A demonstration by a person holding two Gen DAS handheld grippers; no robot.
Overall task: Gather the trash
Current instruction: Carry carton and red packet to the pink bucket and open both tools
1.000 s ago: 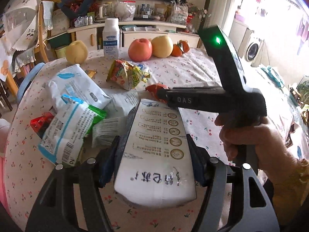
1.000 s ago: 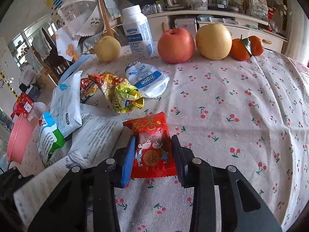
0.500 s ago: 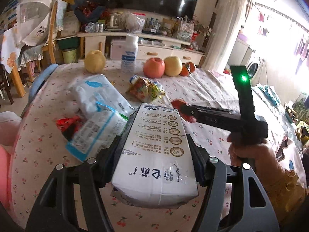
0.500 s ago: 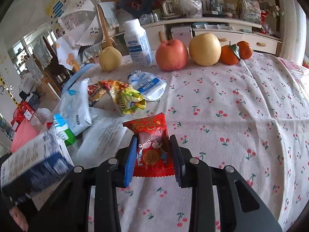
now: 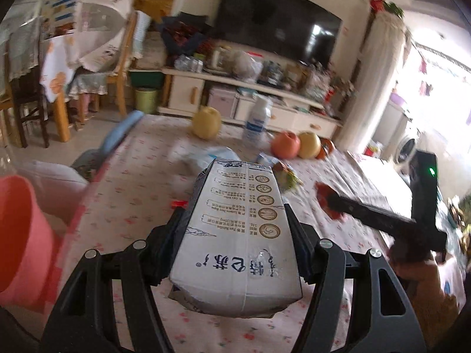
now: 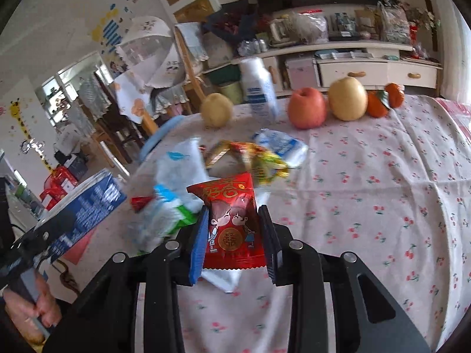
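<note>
Clearly two grips at once. Left gripper (image 5: pixel 235 241), lower centre of the left wrist view: jaws partly apart, clamped on both long sides of a white carton (image 5: pixel 238 235) with printed round seals, lifted clear above the flowered tablecloth (image 5: pixel 141 182). Right gripper (image 6: pixel 234 241), lower centre of the right wrist view: jaws narrow, pressed on the edges of a red candy packet (image 6: pixel 231 220) showing two cartoon figures, raised off the cloth. Same red packet seen at right of the left wrist view, at the tip of the other tool (image 5: pixel 379 214), with a hand (image 5: pixel 418 267) below it. Pink bucket (image 5: pixel 20 235) at the far left edge of the left wrist view, beside the table. Left on the table, centre of the right wrist view: crumpled white and blue bags (image 6: pixel 173 182), a yellow-green wrapper (image 6: pixel 259 158), a small white-blue pouch (image 6: pixel 282 147). Behind these, along the far edge: yellow pear (image 6: pixel 216 110), white bottle (image 6: pixel 259 91), red apple (image 6: pixel 307 107), second pear (image 6: pixel 347 98), two oranges (image 6: pixel 382 103).
</note>
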